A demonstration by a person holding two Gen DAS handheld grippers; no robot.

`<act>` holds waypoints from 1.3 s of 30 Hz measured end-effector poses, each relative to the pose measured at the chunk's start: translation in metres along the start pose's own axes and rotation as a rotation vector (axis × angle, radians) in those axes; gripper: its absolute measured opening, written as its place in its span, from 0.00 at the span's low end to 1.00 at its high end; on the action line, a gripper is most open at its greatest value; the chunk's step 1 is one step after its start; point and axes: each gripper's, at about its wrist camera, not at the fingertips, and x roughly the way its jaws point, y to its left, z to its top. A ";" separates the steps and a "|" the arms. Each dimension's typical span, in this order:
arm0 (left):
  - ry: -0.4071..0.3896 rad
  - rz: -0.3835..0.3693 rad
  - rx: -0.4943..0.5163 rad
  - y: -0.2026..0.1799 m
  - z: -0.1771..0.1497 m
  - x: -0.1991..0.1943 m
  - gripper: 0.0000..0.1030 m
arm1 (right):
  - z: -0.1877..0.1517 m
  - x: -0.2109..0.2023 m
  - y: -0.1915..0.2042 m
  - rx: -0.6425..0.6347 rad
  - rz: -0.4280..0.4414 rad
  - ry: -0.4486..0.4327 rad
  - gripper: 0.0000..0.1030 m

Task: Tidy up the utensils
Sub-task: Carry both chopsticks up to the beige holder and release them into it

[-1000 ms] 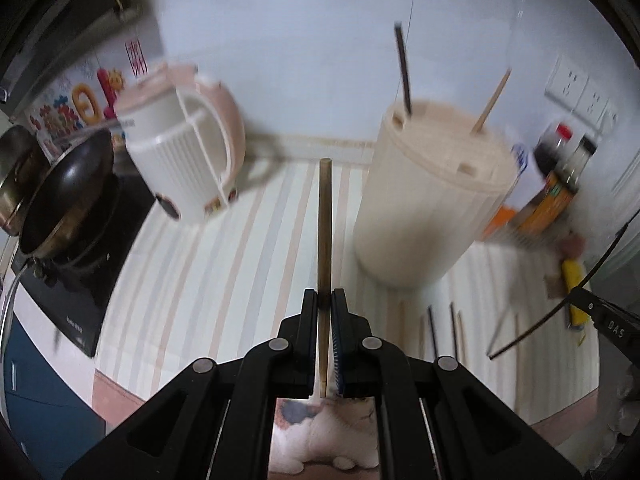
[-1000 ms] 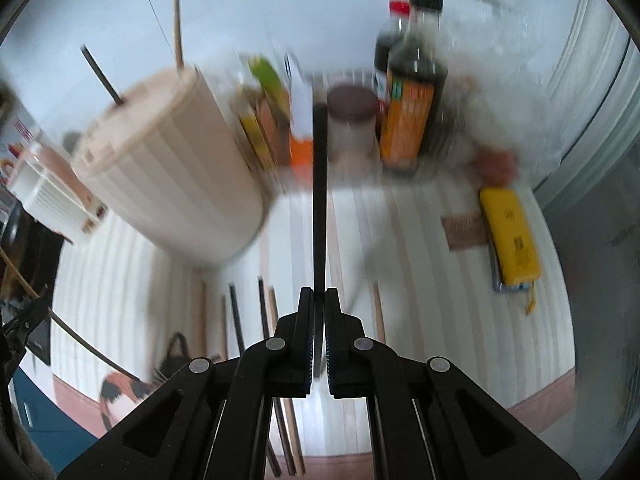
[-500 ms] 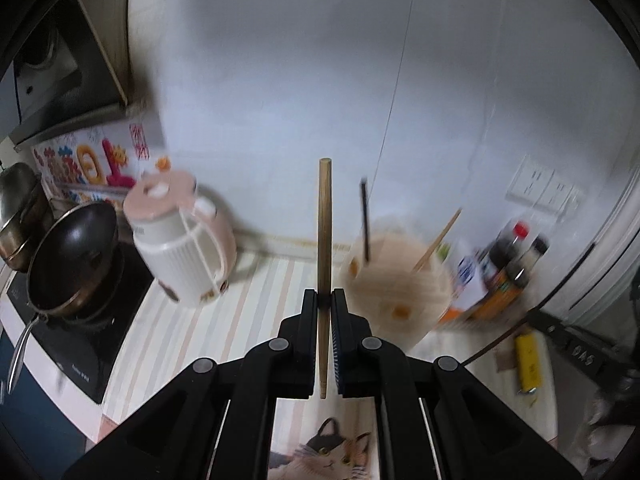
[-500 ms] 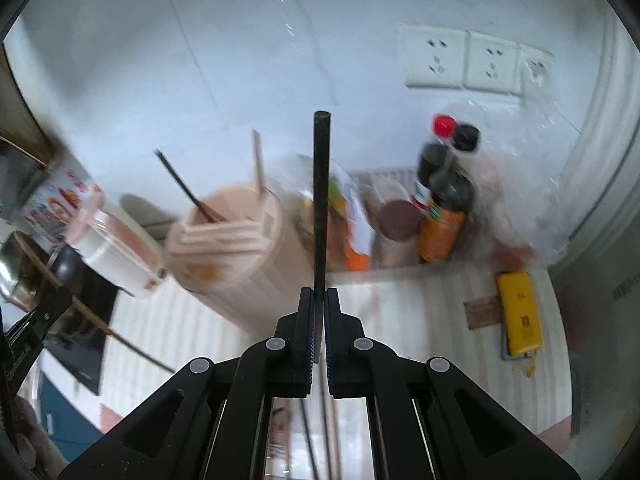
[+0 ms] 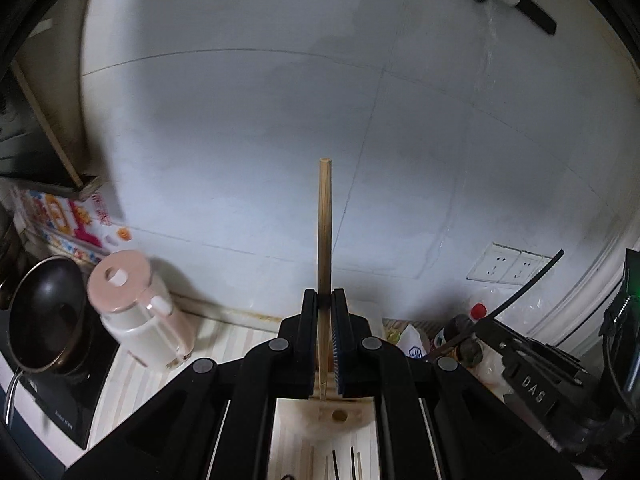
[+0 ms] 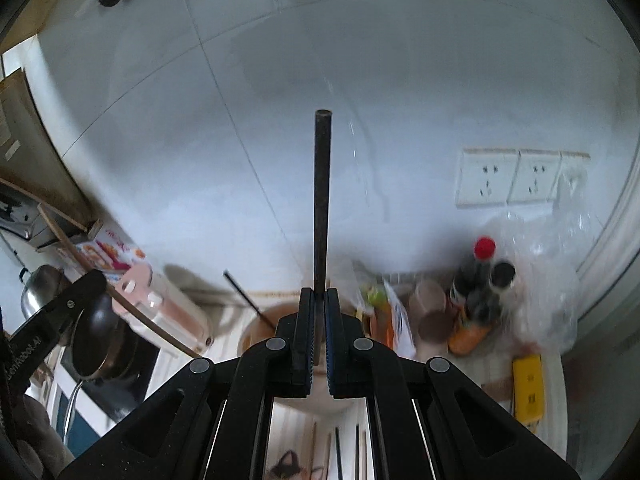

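My left gripper [image 5: 325, 300] is shut on a light wooden chopstick [image 5: 324, 224] that stands upright. Its lower end hangs just above the slotted lid of the beige chopstick holder [image 5: 336, 414], seen between the arms. My right gripper [image 6: 319, 298] is shut on a black chopstick [image 6: 322, 196], also upright, above the same holder [image 6: 260, 324]. A black chopstick [image 6: 244, 296] sticks out of the holder. Several loose chopsticks [image 6: 340, 452] lie on the striped counter below. The right gripper [image 5: 520, 368] shows at the right of the left wrist view.
A pink kettle [image 5: 136, 312] and a black pan [image 5: 44, 312] on a cooktop stand left. Sauce bottles [image 6: 484, 284], jars and packets crowd the back right, below wall sockets [image 6: 516, 178]. A yellow object [image 6: 528, 388] lies at the counter's right edge.
Both grippers have risen and tilted up, each with its chopstick. The holder has dropped from mid-frame to the bottom of both views, and the wall now fills them.
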 end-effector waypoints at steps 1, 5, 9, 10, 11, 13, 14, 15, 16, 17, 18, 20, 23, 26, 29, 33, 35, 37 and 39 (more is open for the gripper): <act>0.008 -0.001 0.005 -0.001 0.002 0.008 0.04 | 0.005 0.004 0.002 -0.002 -0.004 0.001 0.05; 0.052 -0.001 0.016 -0.005 0.008 0.045 0.04 | 0.015 0.030 0.004 -0.003 -0.014 0.027 0.05; 0.086 -0.002 0.016 -0.004 0.007 0.074 0.04 | 0.015 0.059 0.002 0.002 -0.010 0.077 0.05; 0.093 -0.003 0.017 -0.005 0.006 0.079 0.04 | 0.014 0.066 0.001 0.003 -0.011 0.092 0.05; 0.103 -0.002 0.015 -0.004 0.005 0.085 0.04 | 0.014 0.071 0.002 0.001 -0.013 0.102 0.05; 0.126 -0.005 0.013 -0.003 0.003 0.097 0.04 | 0.012 0.082 0.000 0.001 -0.016 0.121 0.05; 0.133 -0.002 0.013 -0.003 0.003 0.101 0.04 | 0.011 0.085 0.000 0.001 -0.016 0.127 0.05; 0.139 0.000 0.014 -0.002 0.002 0.104 0.04 | 0.010 0.089 0.000 0.002 -0.016 0.134 0.05; 0.148 -0.002 0.015 -0.002 0.001 0.108 0.04 | 0.010 0.091 0.000 0.003 -0.016 0.139 0.05; 0.161 -0.004 0.019 -0.002 0.000 0.112 0.04 | 0.009 0.093 0.000 0.004 -0.016 0.145 0.05; 0.169 -0.004 0.023 -0.003 0.000 0.114 0.04 | 0.009 0.095 0.000 0.003 -0.017 0.151 0.05; 0.199 -0.012 0.030 -0.003 -0.002 0.118 0.05 | 0.008 0.098 0.001 -0.003 -0.017 0.170 0.05; 0.238 -0.002 0.004 -0.001 -0.003 0.115 0.07 | 0.007 0.105 0.002 -0.009 -0.001 0.225 0.05; 0.229 0.010 0.020 -0.001 -0.005 0.102 0.10 | 0.003 0.111 -0.006 0.017 0.008 0.263 0.13; 0.214 0.035 0.023 0.007 -0.010 0.086 0.36 | 0.001 0.099 -0.015 0.051 0.012 0.241 0.42; 0.181 0.078 0.001 0.021 -0.025 0.061 0.73 | -0.008 0.073 -0.028 0.084 0.001 0.202 0.48; 0.188 0.106 0.005 0.029 -0.040 0.054 0.76 | -0.018 0.058 -0.037 0.100 -0.024 0.179 0.52; 0.208 0.137 0.005 0.035 -0.059 0.052 0.94 | -0.033 0.046 -0.047 0.118 -0.058 0.162 0.63; 0.214 0.158 0.011 0.038 -0.074 0.052 1.00 | -0.050 0.037 -0.056 0.130 -0.082 0.157 0.68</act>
